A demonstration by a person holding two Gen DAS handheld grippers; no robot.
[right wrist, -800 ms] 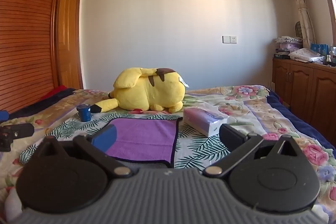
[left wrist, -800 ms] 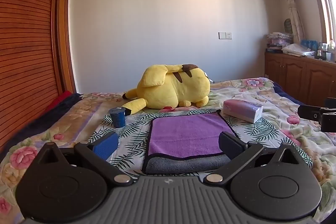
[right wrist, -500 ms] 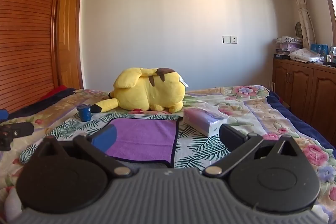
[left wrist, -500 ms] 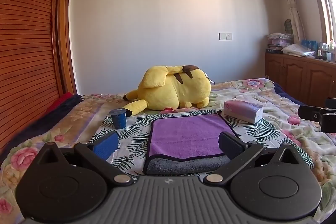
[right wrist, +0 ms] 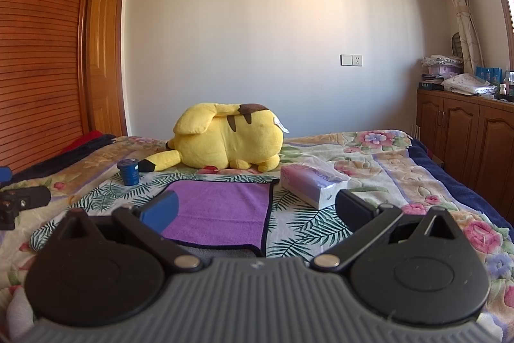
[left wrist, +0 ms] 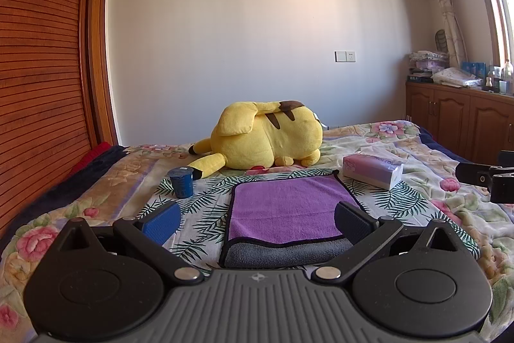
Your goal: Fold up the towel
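Pinching only the top layer of the purple-and-grey microfibre towel (left wrist: 286, 208) could spoil the fold; left hand-held gripper (left wrist: 257, 219) and right hand-held gripper (right wrist: 255, 211) both gape wide, holding nothing.

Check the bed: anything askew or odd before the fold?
Nothing stands out. The purple towel lies flat and square on the bed; its gray underside shows along the near edge. Blue cup stands upright, nothing spilled.

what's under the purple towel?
The towel lies flat on a leaf-print cloth spread over the floral bedcover. Its grey underside shows at the near edge. Anything beneath its middle is covered. Both grippers, left and right, are open, holding nothing.
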